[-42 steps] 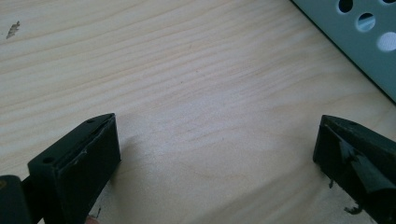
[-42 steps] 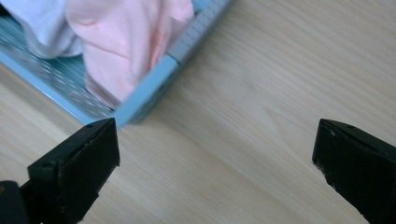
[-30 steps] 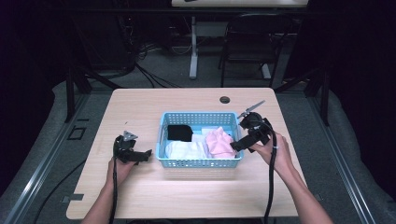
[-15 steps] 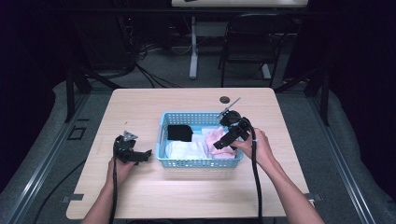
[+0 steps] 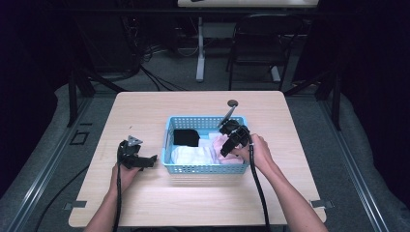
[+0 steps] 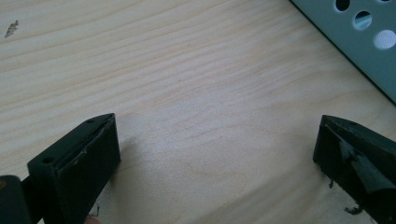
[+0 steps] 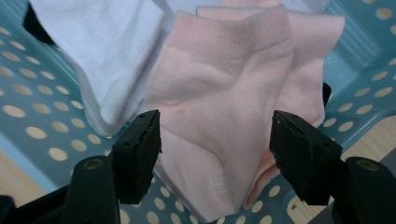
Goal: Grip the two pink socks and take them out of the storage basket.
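Right tool [image 7: 215, 154] has dropped, spread, over pink socks [image 7: 233, 116] in the blue basket [image 5: 203, 166]; left tool [image 6: 215, 163] spread.

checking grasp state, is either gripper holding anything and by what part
Nothing is held. The right gripper is open, jaws either side of the pink sock; the left gripper is open over the table.

No readable text showed anywhere; a small white mark on the pink sock [image 7: 219, 186], low in the right gripper view, was too blurred to read.
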`<act>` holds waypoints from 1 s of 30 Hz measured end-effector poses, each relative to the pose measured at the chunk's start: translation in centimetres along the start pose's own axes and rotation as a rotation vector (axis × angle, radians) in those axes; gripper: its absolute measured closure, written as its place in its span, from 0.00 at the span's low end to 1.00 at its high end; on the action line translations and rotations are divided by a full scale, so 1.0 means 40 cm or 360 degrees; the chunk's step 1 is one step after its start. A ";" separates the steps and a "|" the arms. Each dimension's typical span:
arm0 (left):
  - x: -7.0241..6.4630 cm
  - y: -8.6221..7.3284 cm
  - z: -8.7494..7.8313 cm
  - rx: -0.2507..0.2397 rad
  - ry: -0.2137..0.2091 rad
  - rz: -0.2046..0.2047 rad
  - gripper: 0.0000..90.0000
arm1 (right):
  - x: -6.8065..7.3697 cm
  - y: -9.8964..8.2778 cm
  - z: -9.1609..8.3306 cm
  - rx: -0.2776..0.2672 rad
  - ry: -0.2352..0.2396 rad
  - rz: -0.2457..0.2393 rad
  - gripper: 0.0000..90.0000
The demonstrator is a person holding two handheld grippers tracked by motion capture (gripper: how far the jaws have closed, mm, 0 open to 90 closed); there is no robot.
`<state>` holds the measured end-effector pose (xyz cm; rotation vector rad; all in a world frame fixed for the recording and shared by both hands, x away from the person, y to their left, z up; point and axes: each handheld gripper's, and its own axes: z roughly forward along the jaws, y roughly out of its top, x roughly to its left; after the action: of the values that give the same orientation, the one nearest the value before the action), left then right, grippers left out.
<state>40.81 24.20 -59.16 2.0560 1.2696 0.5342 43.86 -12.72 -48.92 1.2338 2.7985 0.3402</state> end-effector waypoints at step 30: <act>0.000 0.000 0.000 0.0001 0.0000 -0.0002 0.01 | 0.000 -0.012 -0.054 -0.0089 -0.0058 -0.0038 0.95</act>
<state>40.80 24.19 -59.16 2.0557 1.2712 0.5334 43.19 -13.44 -46.92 1.1817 2.7509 0.3876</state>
